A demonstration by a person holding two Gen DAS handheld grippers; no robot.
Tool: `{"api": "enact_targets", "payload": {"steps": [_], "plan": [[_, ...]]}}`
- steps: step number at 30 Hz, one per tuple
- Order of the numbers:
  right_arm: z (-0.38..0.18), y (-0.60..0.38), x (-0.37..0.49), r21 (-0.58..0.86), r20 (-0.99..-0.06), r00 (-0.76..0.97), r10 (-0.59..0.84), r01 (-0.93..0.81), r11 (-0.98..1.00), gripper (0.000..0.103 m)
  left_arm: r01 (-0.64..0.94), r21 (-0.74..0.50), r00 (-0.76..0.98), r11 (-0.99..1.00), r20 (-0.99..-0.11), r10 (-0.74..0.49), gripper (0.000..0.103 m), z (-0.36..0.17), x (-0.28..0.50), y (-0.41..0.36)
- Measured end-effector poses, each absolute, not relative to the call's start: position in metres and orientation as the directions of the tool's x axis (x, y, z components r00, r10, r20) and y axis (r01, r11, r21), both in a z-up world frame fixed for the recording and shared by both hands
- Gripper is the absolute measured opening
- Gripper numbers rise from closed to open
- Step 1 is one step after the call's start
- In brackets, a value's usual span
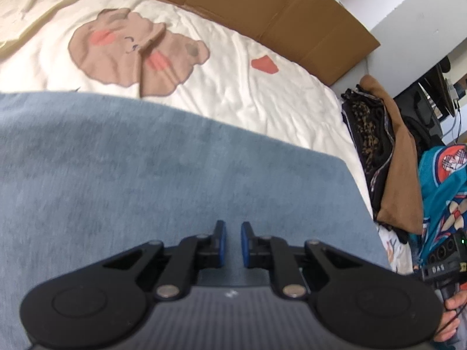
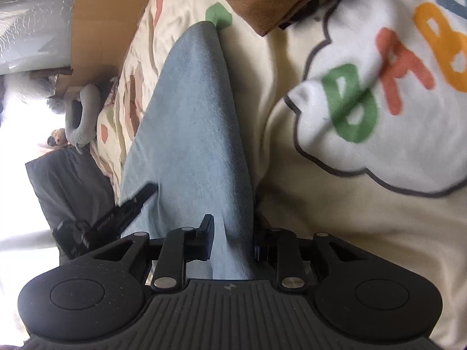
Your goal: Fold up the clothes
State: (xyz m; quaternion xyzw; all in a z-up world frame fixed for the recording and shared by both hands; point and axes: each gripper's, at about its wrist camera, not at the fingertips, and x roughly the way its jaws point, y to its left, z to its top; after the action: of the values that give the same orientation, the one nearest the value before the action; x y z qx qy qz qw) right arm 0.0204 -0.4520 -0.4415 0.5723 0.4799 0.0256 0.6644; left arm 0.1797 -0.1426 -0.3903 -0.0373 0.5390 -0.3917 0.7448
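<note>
A blue-grey cloth garment [image 1: 163, 169] lies spread on a cream bedspread with bear prints [image 1: 233, 87]. My left gripper [image 1: 233, 243] hovers just over the cloth's near part, its blue pads a small gap apart with nothing between them. In the right wrist view the same cloth [image 2: 192, 122] runs away from me as a long folded strip and passes between the fingers of my right gripper [image 2: 232, 239], which stand on either side of its near end. The left gripper [image 2: 128, 207] shows there at the cloth's left edge.
A brown cardboard sheet [image 1: 292, 14] stands along the bed's far side. A pile of dark and brown clothes [image 1: 379, 151] and a teal patterned fabric [image 1: 446, 189] lie at the right. A white "BABY" print [image 2: 379, 102] is on the bedspread. A grey pillow [image 2: 81, 116] lies at the left.
</note>
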Motion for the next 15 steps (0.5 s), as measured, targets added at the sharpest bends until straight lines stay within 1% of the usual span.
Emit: {"api": "enact_targets", "payload": {"steps": [1, 3, 5, 9, 15], "plan": [[-0.441, -0.45, 0.022, 0.787, -0.607, 0.543, 0.58, 0.512, 0.344, 0.024, 0.541, -0.478, 0.111, 0.692, -0.775, -0.622, 0.011, -0.391, 0.177, -0.141], [-0.44, -0.445, 0.026, 0.79, -0.604, 0.554, 0.573, 0.507, 0.344, 0.009, 0.542, -0.472, 0.111, 0.695, -0.78, -0.616, 0.009, -0.391, 0.171, -0.137], [-0.438, -0.444, 0.026, 0.787, -0.609, 0.559, 0.563, 0.515, 0.34, 0.009, 0.535, -0.471, 0.107, 0.702, -0.786, -0.609, 0.009, -0.391, 0.165, -0.134], [-0.432, -0.443, 0.023, 0.792, -0.601, 0.568, 0.563, 0.515, 0.327, 0.009, 0.521, -0.465, 0.09, 0.716, -0.804, -0.587, 0.002, -0.392, 0.149, -0.123], [-0.419, -0.443, 0.027, 0.8, -0.594, 0.583, 0.555, 0.498, 0.334, 0.009, 0.519, -0.467, 0.059, 0.716, -0.816, -0.575, 0.002, -0.389, 0.124, -0.105]]}}
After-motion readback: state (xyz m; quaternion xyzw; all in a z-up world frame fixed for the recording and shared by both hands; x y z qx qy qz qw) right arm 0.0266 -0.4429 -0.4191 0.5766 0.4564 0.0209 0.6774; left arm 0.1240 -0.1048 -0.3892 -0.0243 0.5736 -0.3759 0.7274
